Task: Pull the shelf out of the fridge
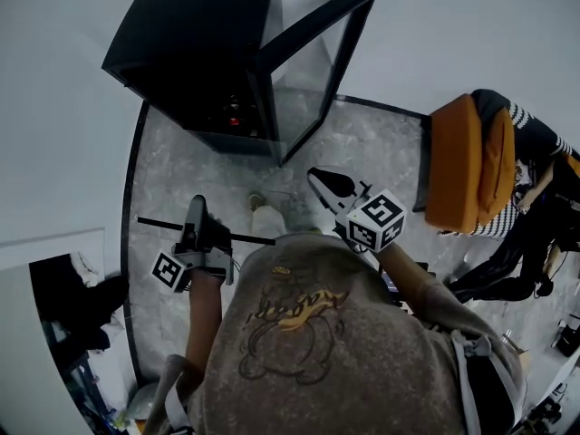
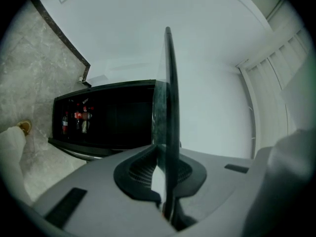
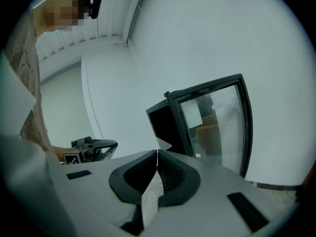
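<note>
The shelf (image 1: 245, 237) is a thin dark pane seen edge-on, out of the fridge and held in the air in front of me. My left gripper (image 1: 195, 220) is shut on it near its middle. In the left gripper view the shelf (image 2: 169, 83) stands upright between the pads of that gripper (image 2: 165, 149). The black fridge (image 1: 195, 53) stands ahead with its glass door (image 1: 313, 71) swung open. My right gripper (image 1: 314, 177) hangs to the right of the shelf, apart from it. In its own view the right gripper (image 3: 157, 153) is shut on nothing and faces the fridge door (image 3: 217, 127).
Bottles and cans (image 2: 81, 118) stand low inside the fridge (image 2: 118, 117). An orange seat (image 1: 467, 161) and a person in a striped sleeve (image 1: 535, 134) are at the right. Dark clutter (image 1: 82, 297) lies at the left. The floor (image 1: 181, 170) is grey marble, bounded by white walls.
</note>
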Demonstrator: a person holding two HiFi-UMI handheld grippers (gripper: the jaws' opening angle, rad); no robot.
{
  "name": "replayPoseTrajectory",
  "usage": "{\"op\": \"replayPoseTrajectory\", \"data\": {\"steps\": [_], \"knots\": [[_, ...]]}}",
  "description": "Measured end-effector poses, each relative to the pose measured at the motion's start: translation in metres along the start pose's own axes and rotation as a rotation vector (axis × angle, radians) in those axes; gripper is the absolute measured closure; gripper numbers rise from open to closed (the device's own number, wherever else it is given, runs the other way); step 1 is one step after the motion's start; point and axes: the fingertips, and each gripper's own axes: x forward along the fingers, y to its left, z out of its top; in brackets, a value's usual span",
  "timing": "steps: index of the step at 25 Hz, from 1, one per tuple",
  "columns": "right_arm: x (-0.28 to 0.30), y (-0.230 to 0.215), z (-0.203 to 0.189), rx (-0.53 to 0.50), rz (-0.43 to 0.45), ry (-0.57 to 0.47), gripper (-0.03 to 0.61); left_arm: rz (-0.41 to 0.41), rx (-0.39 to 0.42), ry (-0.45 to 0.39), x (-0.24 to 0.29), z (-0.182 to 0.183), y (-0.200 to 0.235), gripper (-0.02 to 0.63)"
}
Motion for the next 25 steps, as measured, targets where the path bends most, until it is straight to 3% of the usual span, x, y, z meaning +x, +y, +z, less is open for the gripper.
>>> {"op": "replayPoseTrajectory", "data": {"steps": [10,25], "knots": [[-0.025,0.003,-0.003,-0.029,0.045,0.014,0.557,-0.042,0.019,-0.004,-0.03,-0.034,-0.057,0.597],[-0.031,0.011,-0.004,-0.085,0.162,0.04,0.557,-0.083,-0.022,-0.048,-0.033,-0.042,-0.055,0.595]]}}
